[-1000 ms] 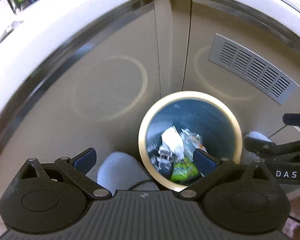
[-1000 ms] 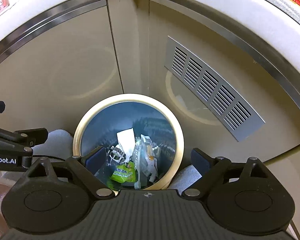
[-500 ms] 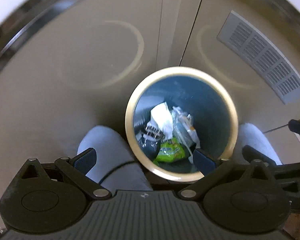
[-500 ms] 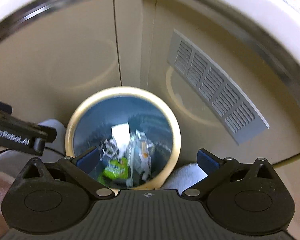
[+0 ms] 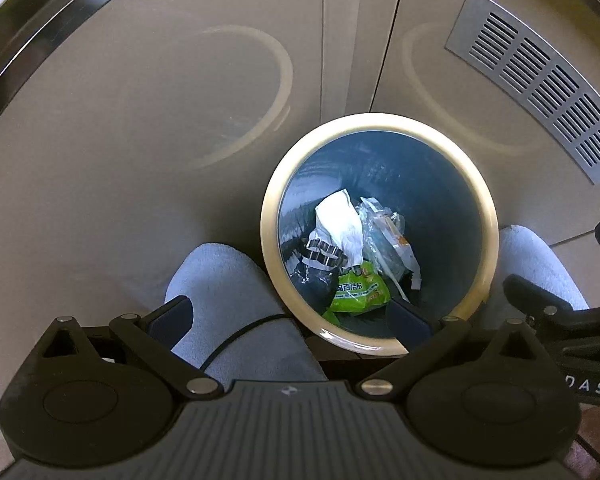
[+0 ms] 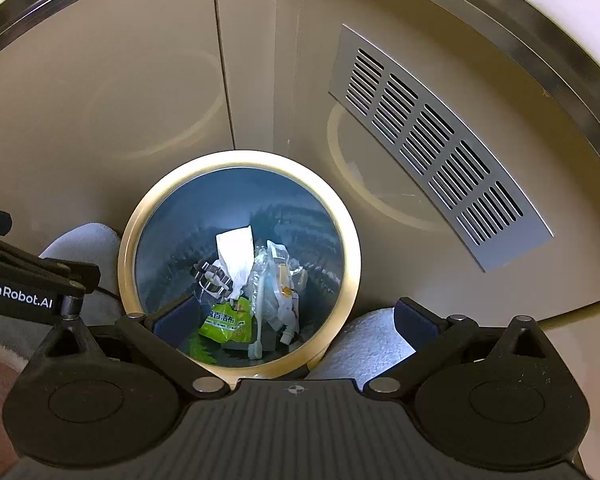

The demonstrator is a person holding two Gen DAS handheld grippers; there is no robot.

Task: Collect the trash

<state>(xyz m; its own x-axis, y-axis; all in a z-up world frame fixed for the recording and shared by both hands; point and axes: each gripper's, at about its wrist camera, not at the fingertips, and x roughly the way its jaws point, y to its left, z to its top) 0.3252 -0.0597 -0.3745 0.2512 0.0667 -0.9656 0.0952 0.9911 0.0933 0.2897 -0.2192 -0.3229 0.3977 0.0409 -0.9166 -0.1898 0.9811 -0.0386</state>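
Both grippers are pointing steeply down over a round trash bin with a cream rim and a dark blue inside, standing on the floor in the corner formed by beige cabinet panels.

The left gripper is hanging with its jaws spread wide and nothing between them; one blue pad is showing over the person's light grey slipper, the other is overlapping the near rim of the bin. The right gripper is likewise standing released, its jaws having just been opening to their widest, with nothing gripped: one pad is sitting over the bin's mouth, the other over a second pale slipper.

The trash is lying at the bottom of the bin (all in one loose heap): a crumpled white tissue, a green packet with printed characters, a clear plastic wrapper and a black-and-white striped scrap. From the right wrist view a white stick-like piece is leaning among them.

A slotted silver vent grille is set in the right-hand cabinet panel. The bin's rim is mirroring faintly as pale rings in the glossy panels. The bin is standing between the two slippers, close to both.
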